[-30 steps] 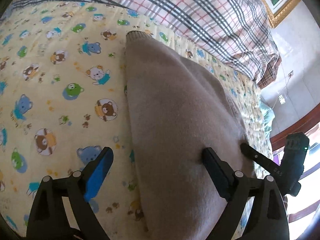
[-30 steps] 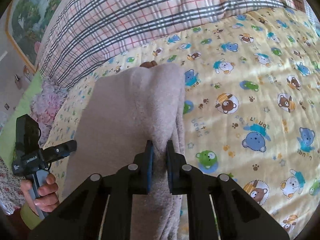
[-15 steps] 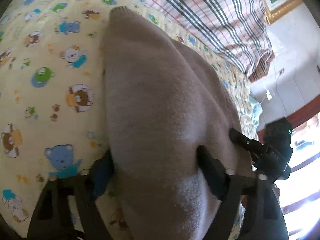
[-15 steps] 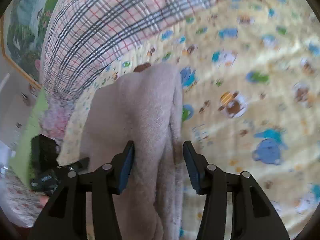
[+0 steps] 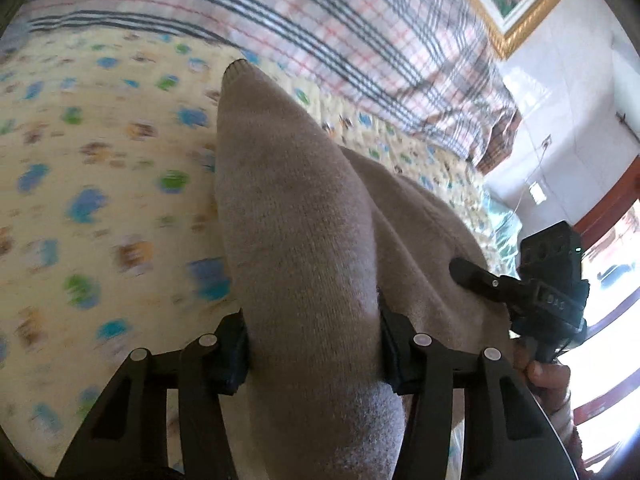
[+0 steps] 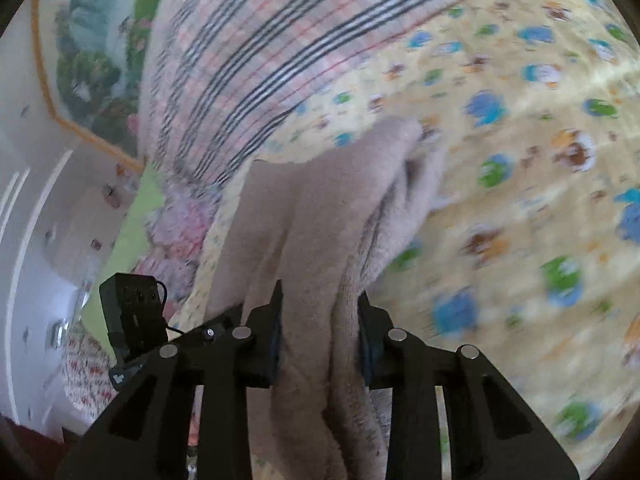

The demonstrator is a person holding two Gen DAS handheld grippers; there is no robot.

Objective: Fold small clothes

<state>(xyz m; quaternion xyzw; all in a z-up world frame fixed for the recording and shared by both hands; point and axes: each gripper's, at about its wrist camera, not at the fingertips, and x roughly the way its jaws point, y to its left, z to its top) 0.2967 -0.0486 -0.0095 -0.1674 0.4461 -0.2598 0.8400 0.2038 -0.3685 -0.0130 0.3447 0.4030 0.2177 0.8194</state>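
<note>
Beige knit, bunched thick, sits between both claws now. The sweater (image 5: 304,240) lies on the bear-print sheet (image 5: 100,208) of the bed, running forward from each claw toward the plaid quilt (image 5: 320,28) beyond.

Big change on the left: a second ago the left claw (image 5: 312,344) stood spread wide over the cloth, gripping nothing. Its jaws have just been closing, and now both pads sit tight against a fat roll of knit that bulges up between them. I'd call that grasping the sweater.

Over on the right, the right claw (image 6: 318,320) was pinched hard on a thin fold a second ago, sprang apart, and its jaws have just been closing again. This time a thicker gather of sweater (image 6: 320,208) fills the gap, pads pressed on either flank. Clenched on the sweater again, by the look of it.

So both have re-gripped with deeper bites, one claw at each side of the near end; in the left view the right one pokes in just to the right of the roll. My read: that sets up lifting the near end and carrying it forward over the rest. The sheet is smeared with blur, so things are moving.
</note>
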